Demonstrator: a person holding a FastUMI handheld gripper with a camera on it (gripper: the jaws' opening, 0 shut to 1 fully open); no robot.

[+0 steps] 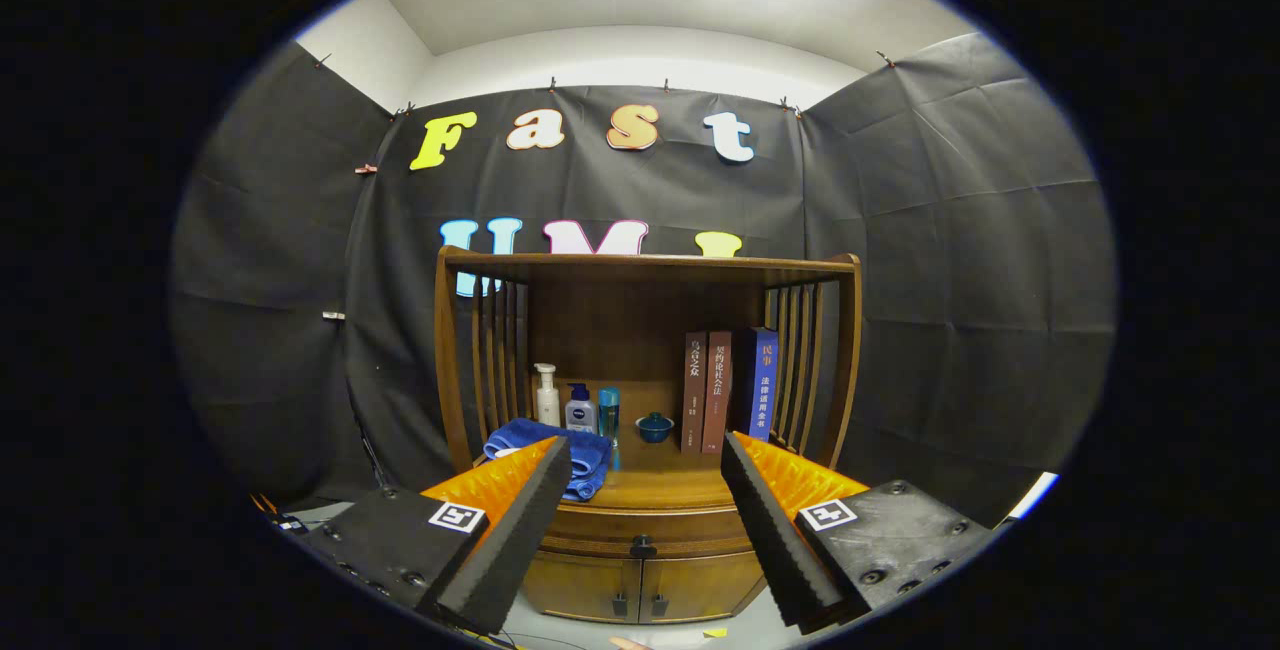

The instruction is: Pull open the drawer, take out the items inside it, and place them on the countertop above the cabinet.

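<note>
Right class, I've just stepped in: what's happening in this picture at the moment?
A person is holding a gripper out toward a wooden cabinet. Its fingers are spread apart with nothing between them. The drawer below the countertop is closed and its knob untouched, so nothing has been taken out yet. On the countertop sit a folded blue towel, three bottles, a small teal lidded bowl and three upright books.

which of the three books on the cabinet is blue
The blue book, the one at the end of the row nearest the slatted side rail; the two brown books beside it stand toward the small teal pot.
</note>
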